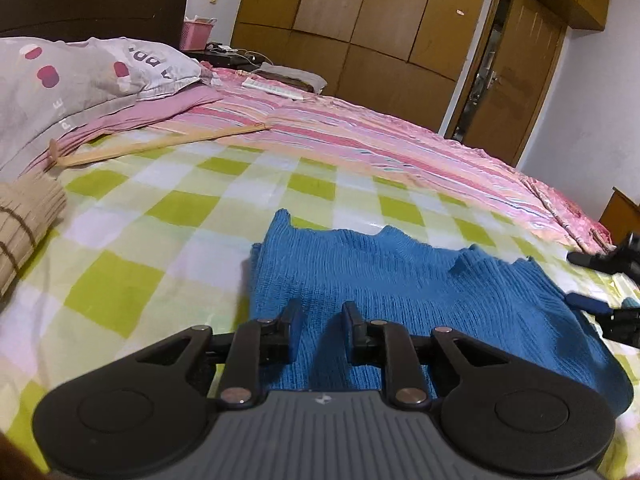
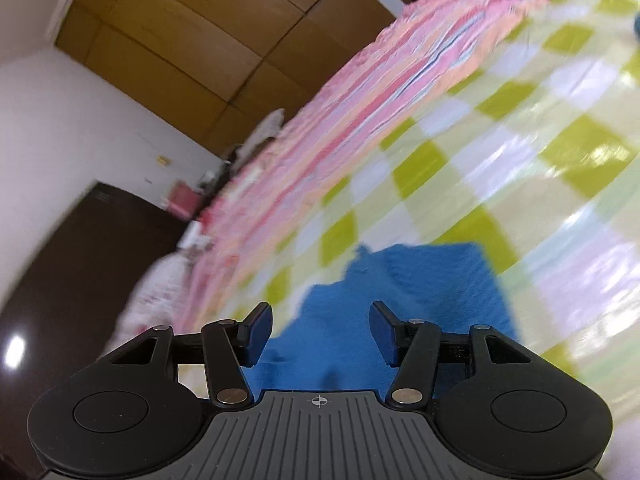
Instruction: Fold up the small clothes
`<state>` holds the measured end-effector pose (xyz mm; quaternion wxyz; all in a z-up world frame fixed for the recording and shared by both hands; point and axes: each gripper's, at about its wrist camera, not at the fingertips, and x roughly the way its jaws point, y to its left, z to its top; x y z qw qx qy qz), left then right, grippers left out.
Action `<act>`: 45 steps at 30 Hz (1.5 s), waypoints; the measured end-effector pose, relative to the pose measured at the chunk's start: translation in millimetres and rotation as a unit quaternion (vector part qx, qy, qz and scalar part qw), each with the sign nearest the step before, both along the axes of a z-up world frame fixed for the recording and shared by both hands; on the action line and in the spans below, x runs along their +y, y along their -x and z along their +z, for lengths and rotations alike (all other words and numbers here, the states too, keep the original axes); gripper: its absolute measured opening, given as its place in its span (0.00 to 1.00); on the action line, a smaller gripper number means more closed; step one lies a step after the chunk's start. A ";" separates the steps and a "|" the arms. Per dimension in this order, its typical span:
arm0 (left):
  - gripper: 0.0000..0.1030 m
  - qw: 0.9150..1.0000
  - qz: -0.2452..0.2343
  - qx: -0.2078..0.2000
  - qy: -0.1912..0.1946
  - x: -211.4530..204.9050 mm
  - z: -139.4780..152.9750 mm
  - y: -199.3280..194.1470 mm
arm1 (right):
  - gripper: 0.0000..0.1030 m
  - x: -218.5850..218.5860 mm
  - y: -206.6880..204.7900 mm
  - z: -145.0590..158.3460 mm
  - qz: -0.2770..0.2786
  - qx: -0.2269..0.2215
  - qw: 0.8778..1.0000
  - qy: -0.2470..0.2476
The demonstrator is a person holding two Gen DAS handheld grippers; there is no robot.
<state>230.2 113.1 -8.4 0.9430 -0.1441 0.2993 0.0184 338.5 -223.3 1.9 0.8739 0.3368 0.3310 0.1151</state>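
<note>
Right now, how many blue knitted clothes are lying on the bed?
1. The blue sweater lies on the green checked sheet, just ahead of the left gripper. More may lie outside the views.

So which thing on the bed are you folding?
Look at the green-and-white checked cloth spread over the bed. Near its close edge lies a blue ribbed knit garment, partly folded. It is the only blue cloth there; everything nearby is pink, grey or tan.
</note>
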 end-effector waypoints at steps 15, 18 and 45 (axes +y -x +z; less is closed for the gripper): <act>0.27 1.000 -0.002 -0.002 -0.022 -6.5 2.0 6.8 | 0.30 13.5 13.8 2.3 0.008 0.006 0.973 0.232; 0.27 0.999 -0.006 -0.006 -0.033 -9.7 2.8 7.9 | 0.29 14.0 17.0 4.6 0.015 -0.003 0.974 0.226; 0.38 0.991 -0.103 -0.036 -0.076 -62.9 6.9 24.9 | 0.05 -15.9 -8.8 -2.5 0.015 0.035 0.977 0.211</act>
